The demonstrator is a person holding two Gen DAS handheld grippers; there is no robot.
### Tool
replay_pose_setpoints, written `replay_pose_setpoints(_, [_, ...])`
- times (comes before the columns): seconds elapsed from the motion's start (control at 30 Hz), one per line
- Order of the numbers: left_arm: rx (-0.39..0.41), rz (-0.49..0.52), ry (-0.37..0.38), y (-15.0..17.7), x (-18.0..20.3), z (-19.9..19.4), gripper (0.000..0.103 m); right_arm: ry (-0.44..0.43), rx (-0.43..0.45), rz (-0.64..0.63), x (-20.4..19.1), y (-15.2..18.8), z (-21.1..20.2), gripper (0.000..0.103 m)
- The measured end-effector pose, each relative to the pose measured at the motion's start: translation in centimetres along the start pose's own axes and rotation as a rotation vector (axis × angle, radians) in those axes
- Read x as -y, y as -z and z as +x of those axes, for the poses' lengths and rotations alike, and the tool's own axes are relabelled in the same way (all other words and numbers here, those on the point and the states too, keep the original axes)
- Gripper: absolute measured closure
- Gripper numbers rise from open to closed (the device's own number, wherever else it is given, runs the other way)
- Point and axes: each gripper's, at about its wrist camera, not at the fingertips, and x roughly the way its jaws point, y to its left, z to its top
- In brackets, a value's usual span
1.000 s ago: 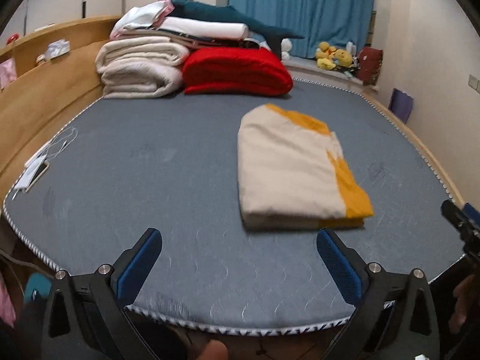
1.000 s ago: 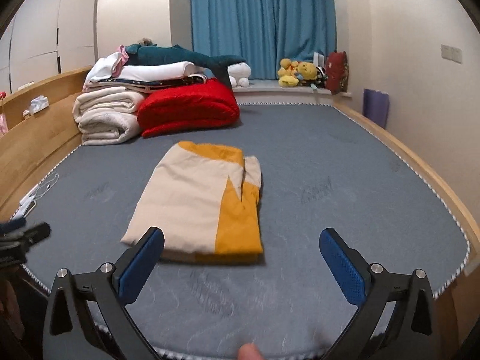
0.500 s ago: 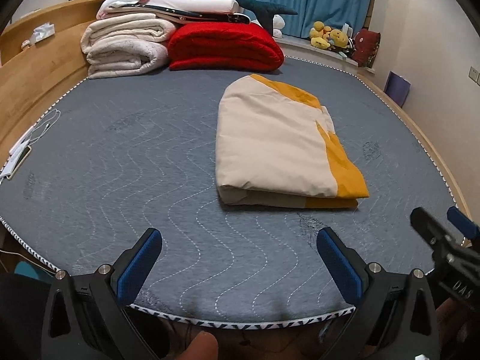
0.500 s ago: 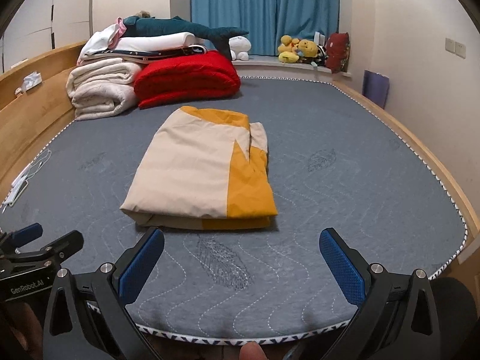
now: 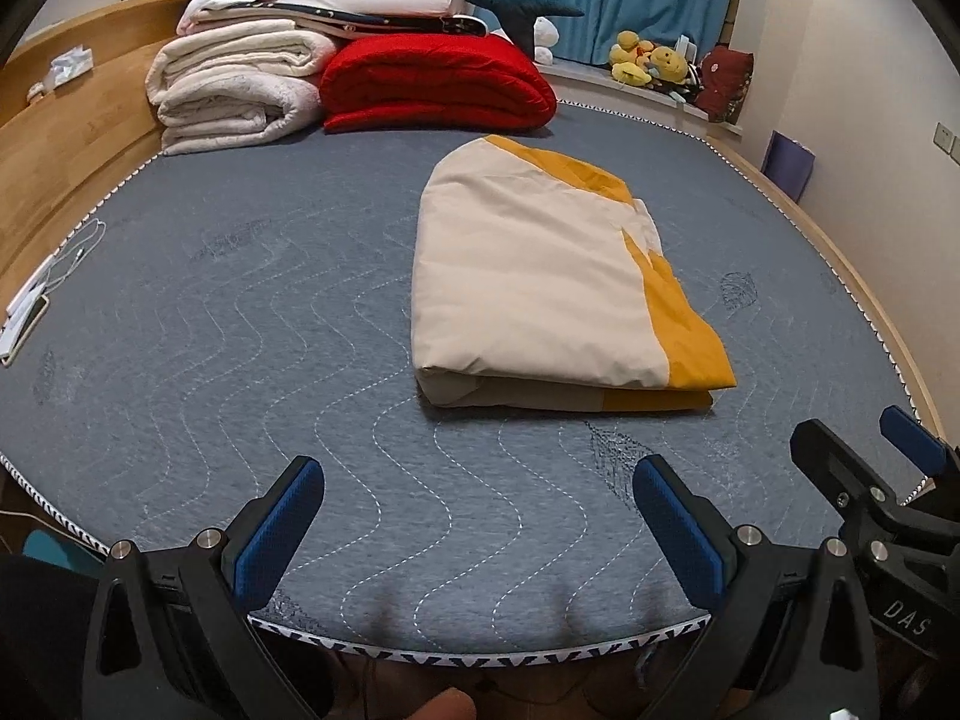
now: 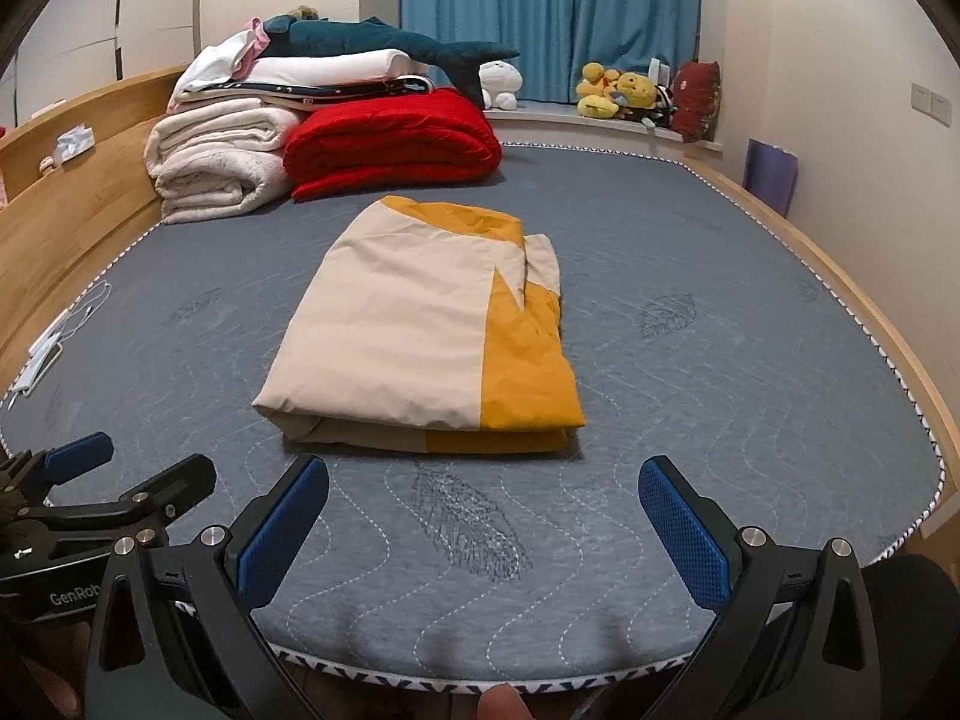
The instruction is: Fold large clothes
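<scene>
- Left gripper point(image 5: 477, 531): black frame, blue pads, jaws spread wide, nothing between them. Hovers over the near edge of the grey quilted mattress point(image 5: 240, 324).
- Right gripper point(image 6: 483, 531): same build, jaws also spread wide, empty, over the same near edge. Each gripper shows in the other's view, side by side, apart.
- Folded cream-and-mustard-yellow garment point(image 5: 540, 282): flat rectangular bundle near mattress centre, ahead of both grippers, not touched by either. Cream panel on the left, yellow along the right side and far end; layered fold edges face the grippers.
- Far end of mattress: folded red quilt point(image 6: 393, 141), rolled white blankets point(image 6: 219, 162) just left of it, touching. Dark teal shark plush point(image 6: 384, 45) lies on the stack.
- Left mattress edge: white cable and phone point(image 5: 27, 312), beside the wooden bed frame point(image 5: 54, 138).
- Behind: blue curtain point(image 6: 549, 12), yellow plush toys point(image 6: 615, 90) on the sill.
</scene>
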Motion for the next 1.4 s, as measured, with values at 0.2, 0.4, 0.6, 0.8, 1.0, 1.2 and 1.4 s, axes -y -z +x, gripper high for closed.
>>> replay_pose_setpoints(0.2, [0.003,0.005,-0.002,-0.07,-0.02,0.07,0.0,0.006,0.001,0.0,-0.22,0.02,0.17,0.0])
replay_pose_setpoints(0.4, [0.003,0.009,0.002,-0.07,-0.01,0.04,0.0,0.014,0.008,-0.006,-0.49,0.03,0.24,0.0])
replay_pose_setpoints(0.6, [0.01,0.014,0.004,0.01,-0.13,-0.09,0.0,0.018,0.017,-0.012,-0.45,0.01,0.23,0.0])
replay_pose_setpoints(0.8, [0.014,0.015,0.004,0.06,-0.15,-0.2,0.0,0.018,0.022,-0.016,-0.5,0.02,0.23,0.0])
replay_pose_setpoints(1.0, [0.018,0.021,0.009,0.03,-0.24,-0.41,0.0,0.02,0.024,-0.016,-0.53,0.04,0.22,0.0])
replay_pose_setpoints(1.2, [0.018,0.02,0.009,0.06,-0.16,-0.44,0.0,0.02,0.024,-0.016,-0.49,-0.01,0.24,0.0])
replay_pose_setpoints(1.4, [0.017,0.018,0.011,0.08,-0.11,-0.44,0.0,0.019,0.024,-0.017,-0.46,0.01,0.28,0.0])
